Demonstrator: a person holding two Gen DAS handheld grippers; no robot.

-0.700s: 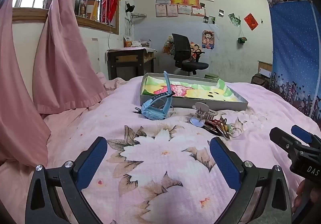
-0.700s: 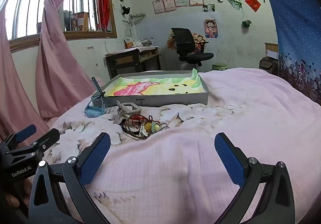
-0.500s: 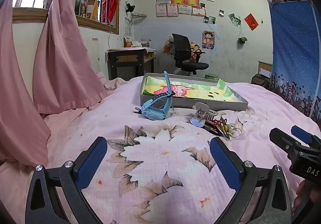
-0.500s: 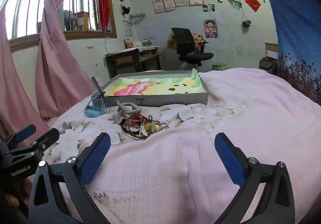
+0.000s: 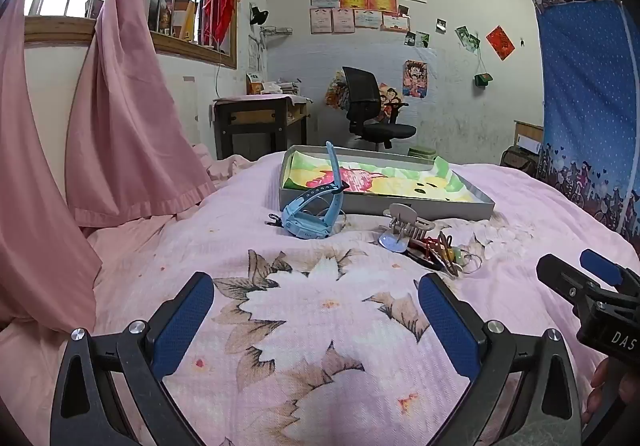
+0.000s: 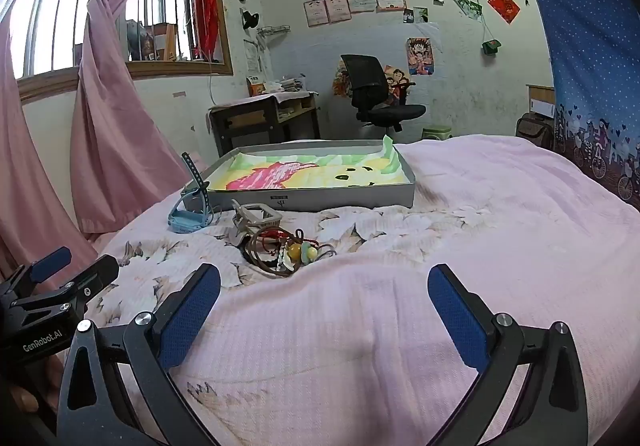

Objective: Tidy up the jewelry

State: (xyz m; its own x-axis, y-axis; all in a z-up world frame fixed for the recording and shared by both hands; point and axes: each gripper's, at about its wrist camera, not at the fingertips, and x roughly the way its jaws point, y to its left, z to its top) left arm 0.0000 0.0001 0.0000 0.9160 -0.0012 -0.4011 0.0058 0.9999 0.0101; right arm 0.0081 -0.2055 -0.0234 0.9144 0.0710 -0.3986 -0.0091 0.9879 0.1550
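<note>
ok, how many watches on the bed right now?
1. The blue watch lies on the bedspread just in front of the grey tray's left corner, strap sticking up. The tangled pile beside it could hide small pieces, but no second watch shows.

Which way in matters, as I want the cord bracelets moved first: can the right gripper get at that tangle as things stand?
Probably yes. The right gripper is open and empty, and only bare bedspread lies between it and the cord bracelets. The hair claw clip touches the tangle's far side, not the near one.
</note>
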